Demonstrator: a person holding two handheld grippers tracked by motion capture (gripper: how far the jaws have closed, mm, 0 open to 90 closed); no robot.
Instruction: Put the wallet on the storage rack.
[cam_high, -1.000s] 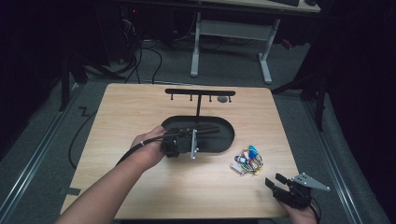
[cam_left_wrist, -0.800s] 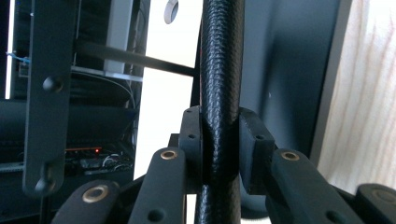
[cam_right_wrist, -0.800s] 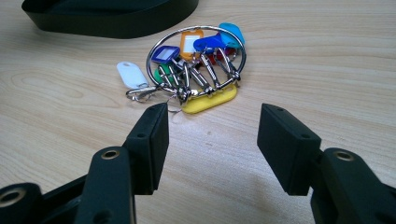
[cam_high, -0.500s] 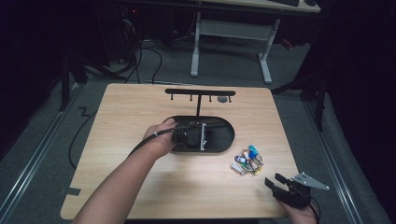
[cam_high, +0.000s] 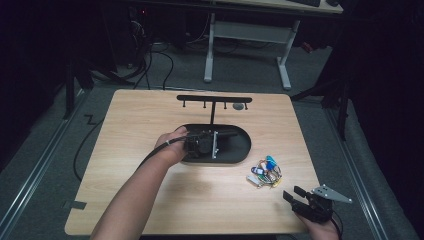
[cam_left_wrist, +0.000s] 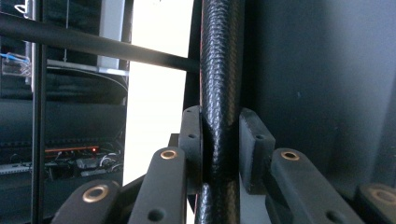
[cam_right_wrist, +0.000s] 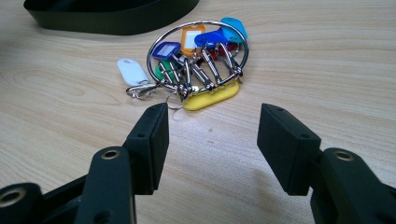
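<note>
High view. Left hand-held gripper (cam_high: 212, 145): a second ago it stood at the near left edge of the oval black base (cam_high: 240, 152); it has since travelled right and inward and now sits over the base at the foot of the upright post (cam_high: 212, 111). Judgement: the stand is now steadied, which frees the other hand to fetch the keys. Right hand-held gripper (cam_high: 295, 196): unmoved at the near right corner of the surface (cam_high: 130, 125). Key bunch (cam_high: 265, 171): unchanged, lying flat on the surface between the base and the right hand-held gripper, just beside the base's right end and touching neither.

Count: one key stand, made of one base, one post and one crossbar (cam_high: 214, 98) carrying four small pegs, with one round object, not identifiable, at its right end; one key bunch; two hand-held grippers.

Left gripper view. Both pads (cam_left_wrist: 191, 135) clamped on the textured black post (cam_left_wrist: 219, 70), which runs up between them; one crossbar (cam_left_wrist: 93, 44) passes behind.

Right gripper view. Jaws apart, nothing between them, aimed at the key bunch (cam_right_wrist: 196, 60) lying just ahead. One large ring (cam_right_wrist: 154, 44); about seven coloured tags, overlapping, so the count is approximate.
</note>
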